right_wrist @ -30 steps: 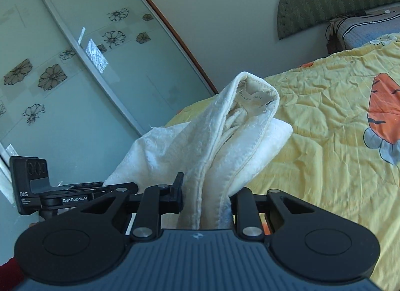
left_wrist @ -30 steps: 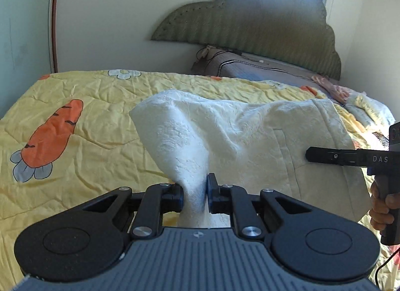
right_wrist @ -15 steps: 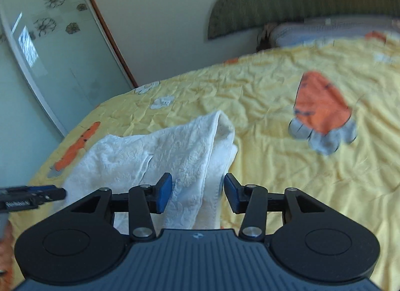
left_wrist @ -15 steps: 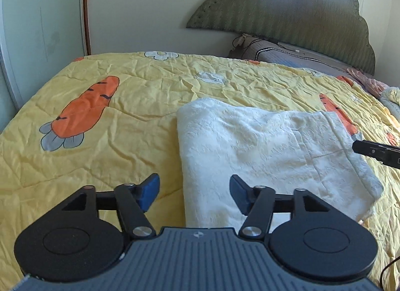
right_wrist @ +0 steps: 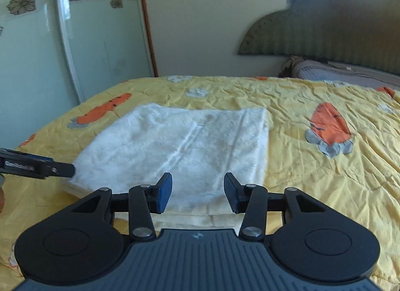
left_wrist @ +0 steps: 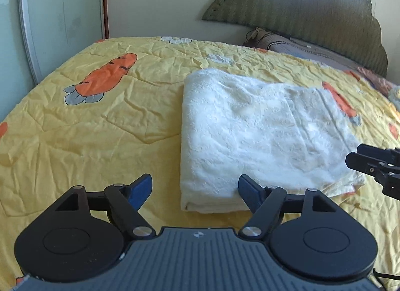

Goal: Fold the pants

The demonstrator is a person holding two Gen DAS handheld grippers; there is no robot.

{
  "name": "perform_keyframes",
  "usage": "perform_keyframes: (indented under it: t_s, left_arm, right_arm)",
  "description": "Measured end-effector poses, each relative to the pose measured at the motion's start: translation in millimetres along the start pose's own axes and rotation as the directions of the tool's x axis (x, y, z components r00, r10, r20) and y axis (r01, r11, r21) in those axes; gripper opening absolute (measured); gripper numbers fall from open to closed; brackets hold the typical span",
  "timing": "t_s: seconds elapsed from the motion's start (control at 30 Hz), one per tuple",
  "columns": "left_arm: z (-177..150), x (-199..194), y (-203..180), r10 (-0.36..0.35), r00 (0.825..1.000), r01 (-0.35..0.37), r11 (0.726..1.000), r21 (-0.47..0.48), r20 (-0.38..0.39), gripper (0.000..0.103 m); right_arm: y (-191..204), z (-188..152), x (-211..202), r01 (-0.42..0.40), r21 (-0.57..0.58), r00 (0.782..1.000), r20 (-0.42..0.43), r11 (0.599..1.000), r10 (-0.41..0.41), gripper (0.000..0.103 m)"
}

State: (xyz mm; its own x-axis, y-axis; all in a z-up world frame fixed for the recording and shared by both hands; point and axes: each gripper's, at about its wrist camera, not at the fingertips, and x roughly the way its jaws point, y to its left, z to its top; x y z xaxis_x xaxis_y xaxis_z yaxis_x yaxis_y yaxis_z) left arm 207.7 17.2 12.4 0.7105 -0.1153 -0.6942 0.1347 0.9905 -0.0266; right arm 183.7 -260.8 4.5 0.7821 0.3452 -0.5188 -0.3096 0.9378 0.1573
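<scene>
Released, white pants (left_wrist: 260, 128) lie folded on the carrot quilt (left_wrist: 87, 126); both tools (left_wrist: 195, 189) (right_wrist: 198, 192) spread, empty.

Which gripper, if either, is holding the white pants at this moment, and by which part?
Neither. The left gripper and right gripper are both open and empty; the folded white pants lie flat on the yellow quilt.

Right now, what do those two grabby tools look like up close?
Both look alike. The left tool and right tool each have a ribbed dark grey body with a tiny logo, two round black discs, black link arms with silver pins, and blue pads on the tips. The left tool's side carries white "GenRobot.AI" lettering.
</scene>
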Motion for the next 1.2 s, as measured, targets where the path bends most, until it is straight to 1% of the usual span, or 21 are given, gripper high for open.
perform_keyframes:
  t_s: [0.03, 0.1, 0.17, 0.27, 0.33, 0.5, 0.53, 0.57, 0.6, 0.63, 0.67, 0.7, 0.73, 0.77, 0.8, 0.83, 0.87, 0.9, 0.97, 1.1, 1.2]
  left_arm:
    - [-1.3, 4.4, -1.5, 0.016, 1.000, -0.016, 1.000, 0.005, -0.010, 0.083]
    - [-0.2, -1.1, 2.1, -0.002, 1.000, 0.001, 0.999, -0.038, -0.018, 0.080]
    - [-1.1, -14.3, 2.1, -0.016, 1.000, 0.016, 0.999, -0.043, 0.003, 0.080]
    - [-9.2, -29.1, -4.2, 0.012, 1.000, -0.012, 1.000, -0.015, 0.014, 0.080]
    - [-16.8, -34.6, -5.9, -0.006, 1.000, 0.006, 1.000, -0.017, -0.004, 0.080]
    - [-37.2, -42.4, -4.8, 0.001, 0.999, -0.002, 1.000, -0.024, -0.044, 0.080]
    - [-40.7, -44.2, -3.8, 0.006, 0.999, -0.007, 1.000, -0.020, -0.047, 0.080]
    - [-43.2, -45.8, -3.3, 0.011, 0.999, -0.012, 1.000, -0.015, -0.049, 0.080]
    - [-46.6, -48.0, -2.6, 0.020, 0.999, -0.020, 1.000, -0.010, -0.049, 0.081]
    - [-49.1, -49.1, -2.1, 0.030, 0.999, -0.030, 1.000, -0.005, -0.045, 0.082]
    - [-50.8, -49.4, -2.3, 0.038, 0.998, -0.038, 0.999, 0.000, -0.041, 0.084]
    - [-52.6, -48.8, -3.1, 0.050, 0.998, -0.049, 0.999, 0.007, -0.038, 0.085]
    - [-53.8, -47.4, -3.7, 0.058, 0.997, -0.058, 0.998, 0.008, -0.041, 0.085]
    - [-55.2, -46.0, -4.5, 0.060, 0.997, -0.060, 0.998, 0.004, -0.045, 0.085]
    - [-56.5, -44.4, -5.3, 0.055, 0.997, -0.055, 0.998, 0.002, -0.046, 0.085]
    - [-57.8, -42.3, -6.6, 0.051, 0.998, -0.051, 0.999, 0.001, -0.047, 0.085]
    - [-58.9, -40.1, -7.8, 0.055, 0.997, -0.055, 0.998, 0.001, -0.049, 0.085]
    - [-59.8, -38.4, -8.9, 0.061, 0.997, -0.061, 0.998, -0.001, -0.051, 0.085]
    - [-61.9, -36.3, -10.5, 0.060, 0.997, -0.060, 0.998, -0.010, -0.043, 0.085]
    - [-64.2, -34.0, -15.9, 0.054, 0.998, -0.054, 0.999, 0.002, -0.034, 0.085]
    - [-66.2, -33.5, -21.2, 0.062, 0.998, -0.061, 0.998, 0.031, -0.025, 0.086]
  right_arm:
    - [3.1, -1.6, 6.8, 0.006, -0.017, 0.999, -0.032, 1.000, -0.006, 0.047]
    - [3.7, -5.9, 17.7, 0.060, -0.030, 0.995, -0.083, 0.998, -0.063, 0.047]
    - [5.2, -6.3, 4.2, 0.068, 0.007, 0.996, -0.054, 0.998, -0.067, 0.047]
    - [18.5, -5.5, -25.7, 0.039, 0.007, 0.999, -0.012, 0.999, -0.039, 0.051]
    - [33.6, -8.2, -44.8, 0.027, -0.016, 1.000, 0.002, 1.000, -0.026, 0.070]
    - [74.8, -17.0, -96.4, -0.004, -0.155, 0.999, 0.038, 0.988, 0.010, 0.072]
    - [78.3, -16.2, -106.6, -0.031, -0.140, 0.998, 0.045, 0.990, 0.037, 0.072]
    - [78.7, -12.6, -119.8, -0.102, -0.079, 0.993, 0.055, 0.992, 0.107, 0.072]
    - [73.9, -8.8, -132.5, -0.213, 0.018, 0.974, 0.081, 0.977, 0.211, 0.072]
    - [65.0, -6.1, -141.2, -0.341, 0.125, 0.937, 0.124, 0.932, 0.326, 0.081]
    - [54.4, -5.1, -146.4, -0.471, 0.229, 0.880, 0.187, 0.852, 0.436, 0.089]
    - [45.0, -5.7, -147.2, -0.578, 0.310, 0.815, 0.258, 0.755, 0.519, 0.100]
    - [38.4, -6.4, -144.8, -0.624, 0.349, 0.781, 0.304, 0.700, 0.545, 0.103]
    - [37.2, -6.1, -141.6, -0.595, 0.348, 0.803, 0.303, 0.724, 0.514, 0.103]
    - [39.2, -5.8, -136.3, -0.490, 0.331, 0.869, 0.265, 0.807, 0.419, 0.103]
    - [44.2, -7.1, -126.6, -0.330, 0.304, 0.939, 0.204, 0.894, 0.277, 0.103]
    - [49.1, -10.5, -112.0, -0.179, 0.257, 0.979, 0.140, 0.950, 0.146, 0.103]
    - [51.6, -15.8, -97.7, -0.076, 0.209, 0.994, 0.095, 0.975, 0.057, 0.103]
    - [51.8, -27.7, -77.2, 0.027, 0.184, 0.998, 0.046, 0.983, -0.037, 0.103]
    - [52.2, -47.1, -53.8, 0.129, 0.142, 0.991, 0.010, 0.981, -0.132, 0.103]
    - [51.5, -53.9, -46.1, 0.165, 0.105, 0.986, -0.015, 0.981, -0.164, 0.103]
